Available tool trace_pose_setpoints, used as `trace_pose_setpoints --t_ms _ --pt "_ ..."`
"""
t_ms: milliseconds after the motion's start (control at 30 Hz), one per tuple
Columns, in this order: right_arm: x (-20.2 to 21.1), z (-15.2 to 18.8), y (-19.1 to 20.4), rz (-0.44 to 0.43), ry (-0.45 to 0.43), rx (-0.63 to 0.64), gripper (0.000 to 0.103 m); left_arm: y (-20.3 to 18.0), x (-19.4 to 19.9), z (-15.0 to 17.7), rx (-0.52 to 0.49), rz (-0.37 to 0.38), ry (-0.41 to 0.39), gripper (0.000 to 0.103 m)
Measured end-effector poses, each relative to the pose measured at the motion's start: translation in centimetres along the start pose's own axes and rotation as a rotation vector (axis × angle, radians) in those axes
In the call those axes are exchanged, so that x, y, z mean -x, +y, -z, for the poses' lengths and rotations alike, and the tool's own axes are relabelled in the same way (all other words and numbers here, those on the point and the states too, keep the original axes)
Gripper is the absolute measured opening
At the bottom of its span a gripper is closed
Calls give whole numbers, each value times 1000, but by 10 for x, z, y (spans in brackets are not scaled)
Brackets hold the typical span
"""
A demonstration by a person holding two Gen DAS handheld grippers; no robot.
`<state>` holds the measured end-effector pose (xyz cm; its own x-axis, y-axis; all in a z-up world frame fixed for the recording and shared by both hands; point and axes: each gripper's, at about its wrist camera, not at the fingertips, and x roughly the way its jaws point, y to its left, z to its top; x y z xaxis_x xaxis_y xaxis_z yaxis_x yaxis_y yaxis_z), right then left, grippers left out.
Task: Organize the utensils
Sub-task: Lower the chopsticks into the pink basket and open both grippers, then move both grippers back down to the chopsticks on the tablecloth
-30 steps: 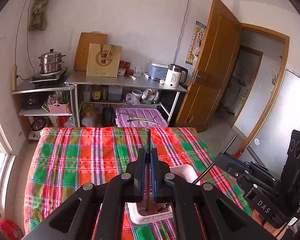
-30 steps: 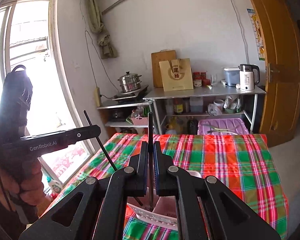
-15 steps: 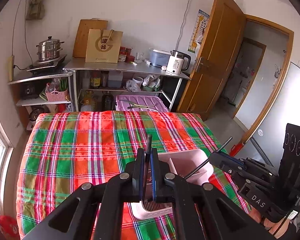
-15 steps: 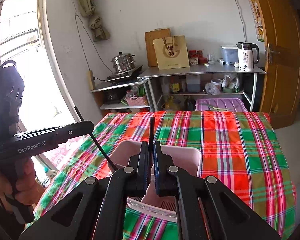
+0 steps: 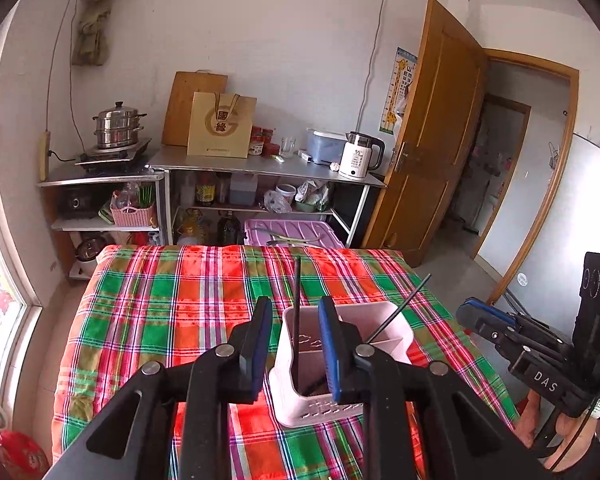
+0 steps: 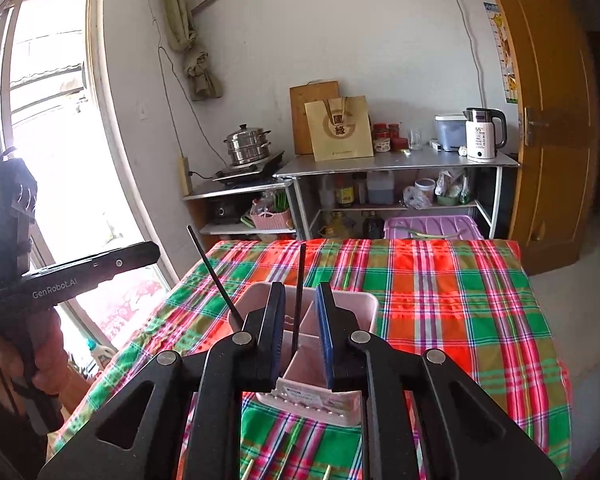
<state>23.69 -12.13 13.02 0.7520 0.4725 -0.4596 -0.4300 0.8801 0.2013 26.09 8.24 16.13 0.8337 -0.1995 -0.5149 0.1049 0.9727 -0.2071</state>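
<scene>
Releasing two dark chopsticks into the pink holder on the plaid worktop

Opening now, left claw (image 5: pixel 294 350) with pads clear of the chopstick (image 5: pixel 297 312) standing between them, its lower end already down inside the pink utensil holder (image 5: pixel 300 408); likewise opening, right claw (image 6: pixel 300 334) around a second chopstick (image 6: pixel 299 300) upright in the holder's neighbouring compartment, not pressed. Thin, stiff, light and likely slick sticks: best pinched near the upper third, square across the pads, or prone to swivel. Light plastic holder, easily tipped by a sideways nudge. More pale sticks, barely visible, on the plaid worktop (image 6: pixel 440 300) below the right claw
</scene>
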Motion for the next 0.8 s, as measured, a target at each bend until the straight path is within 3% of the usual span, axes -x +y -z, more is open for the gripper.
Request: trace_pose_setpoints --t_ms 300,567,800 --pt "62 36 0 5 -34 17 17 -26 64 58 -40 29 -66 23" --pt "88 83 -7 27 -1 -2 17 -49 81 124 -40 107 -30 23" --pt "84 110 -17 31 53 -27 17 -54 70 156 -21 122 36 23"
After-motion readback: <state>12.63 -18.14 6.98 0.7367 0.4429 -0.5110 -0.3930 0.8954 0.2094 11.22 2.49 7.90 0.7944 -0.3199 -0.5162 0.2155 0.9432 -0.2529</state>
